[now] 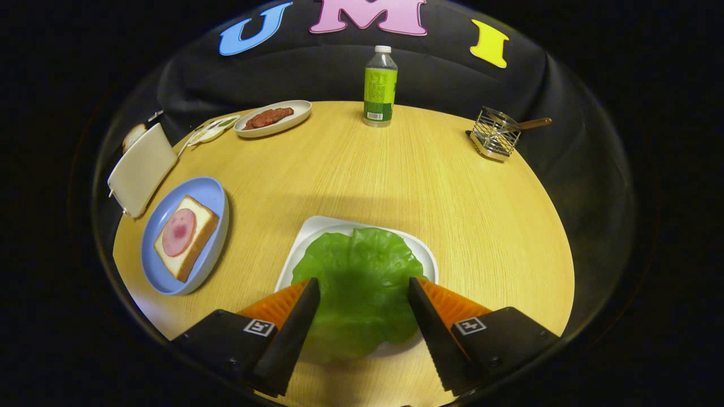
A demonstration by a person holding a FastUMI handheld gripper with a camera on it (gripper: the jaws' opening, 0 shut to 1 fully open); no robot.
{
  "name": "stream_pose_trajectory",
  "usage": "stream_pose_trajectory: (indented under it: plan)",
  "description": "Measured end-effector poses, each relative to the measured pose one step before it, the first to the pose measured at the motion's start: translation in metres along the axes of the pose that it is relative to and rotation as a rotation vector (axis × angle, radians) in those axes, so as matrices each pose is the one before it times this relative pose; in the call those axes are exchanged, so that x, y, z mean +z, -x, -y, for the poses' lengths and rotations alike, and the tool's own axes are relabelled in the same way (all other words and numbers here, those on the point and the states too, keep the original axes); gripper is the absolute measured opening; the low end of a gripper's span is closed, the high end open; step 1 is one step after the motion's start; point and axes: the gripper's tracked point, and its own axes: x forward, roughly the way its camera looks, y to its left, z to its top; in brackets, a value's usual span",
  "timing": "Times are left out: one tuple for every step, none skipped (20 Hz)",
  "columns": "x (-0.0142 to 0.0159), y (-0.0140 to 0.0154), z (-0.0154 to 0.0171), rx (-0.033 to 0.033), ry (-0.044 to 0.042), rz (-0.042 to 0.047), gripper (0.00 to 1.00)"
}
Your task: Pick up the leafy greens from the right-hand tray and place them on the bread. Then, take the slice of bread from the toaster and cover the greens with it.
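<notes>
A flat green lettuce leaf lies on a white tray on the round wooden table. My gripper is open above it, one finger on each side of the leaf, not touching that I can tell. To the left, a slice of bread topped with a pink ham round rests on a blue plate. Beyond the plate stands a white toaster with a bread slice poking out of its top.
A green-labelled bottle stands at the table's far side. A white oval dish with a brown sausage sits at the far left, a small dish beside it. A wire holder with a wooden-handled utensil is at the far right.
</notes>
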Motion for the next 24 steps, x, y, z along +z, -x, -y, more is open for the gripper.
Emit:
stream_pose_trajectory:
  plan:
    - [0.00097, -0.0017, -0.00157, 0.0013, -0.00704, 0.00744, 0.87]
    - [-0.00053, -0.00106, -0.00166, 0.00683, 0.00325, -0.0052, 0.79]
    - [0.00066, 0.00008, -0.00305, 0.0078, 0.00928, 0.00353, 0.76]
    - [-0.00048, -0.0004, -0.00304, 0.01527, 0.01091, -0.00519, 0.7]
    - [0.0005, -0.00017, 0.00003, 0.00417, 0.01629, 0.0015, 0.61]
    - [-0.00062, -0.00024, -0.00123, 0.01416, 0.01785, -0.0113, 0.59]
    - [-0.00071, 0.0003, -0.00209, 0.0097, 0.00368, -0.00087, 0.59]
    - [0.00003, -0.00123, -0.00046, -0.0001, -0.01374, -0.00231, 0.44]
    - [0.00063, 0.00102, 0.00081, 0.00751, 0.00802, -0.00257, 0.29]
    - [0.00013, 0.00026, 0.00058, 0.01075, 0.01087, -0.0089, 0.29]
    - [-0.00163, -0.00125, -0.00103, 0.00464, -0.02293, -0.0053, 0.2]
    - [0.0007, 0.00117, -0.00175, 0.01913, -0.00836, -0.00616, 0.12]
    - [-0.00197, 0.0013, -0.00113, 0.02256, -0.01125, -0.01335, 0.08]
    - [0.0012, -0.00268, 0.00087, 0.01852, -0.01996, -0.00166, 0.08]
    - [0.00032, 0.00116, -0.00063, 0.01261, -0.00984, -0.01057, 0.06]
    - [0.00002, 0.00186, -0.0004, 0.00552, 0.00427, -0.00689, 0.06]
    - [0.00269, 0.00444, -0.00021, -0.00001, 0.01288, 0.00638, 0.06]
    - [0.00471, 0.00626, -0.00046, -0.00139, 0.01631, 0.0162, 0.06]
    - [0.00493, 0.00622, -0.0015, -0.00013, 0.01709, 0.01222, 0.06]
    - [0.00383, 0.0073, -0.0011, -0.00184, 0.01585, 0.0116, 0.06]
    - [0.00528, 0.00823, -0.00173, 0.00077, 0.00986, 0.01311, 0.06]
    - [0.00558, 0.00807, -0.00291, 0.00222, 0.00147, 0.01636, 0.06]
    - [0.00653, 0.00806, -0.00335, 0.00608, -0.00196, 0.01554, 0.06]
    - [0.00643, 0.00729, -0.00388, 0.00724, -0.00391, 0.01198, 0.06]
